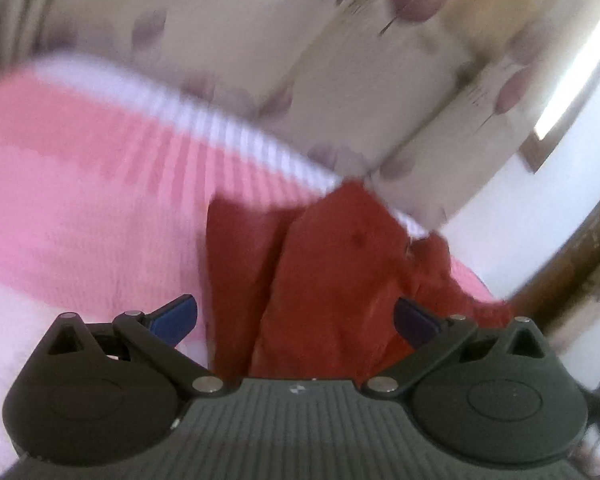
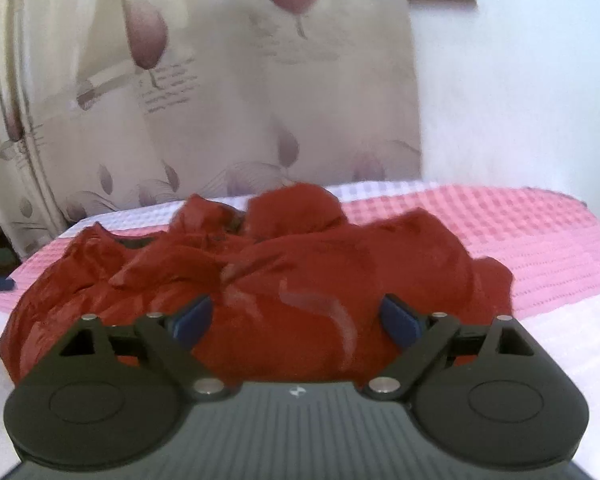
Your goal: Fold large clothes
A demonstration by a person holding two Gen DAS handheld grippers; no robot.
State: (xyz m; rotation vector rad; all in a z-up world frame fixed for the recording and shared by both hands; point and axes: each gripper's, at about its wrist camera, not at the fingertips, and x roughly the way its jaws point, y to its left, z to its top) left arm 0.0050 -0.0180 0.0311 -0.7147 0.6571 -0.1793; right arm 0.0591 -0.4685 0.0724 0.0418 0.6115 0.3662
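Pink-and-white bedspread carries the crumpled red garment, curtain at twelve o'clock. Left gripper and right gripper gape empty; left view blurs, cropping the garment.

No readable text, nos. or brand names are showing anywhere. Curtain is carrying printed script-like lines beside its flower motifs, but they're blurring out, so not a word is coming through in either view. A small white emblem is sitting on the ribbed body of the right gripper; same mark is showing on the left gripper. It's a logo shape only, w/o letters.
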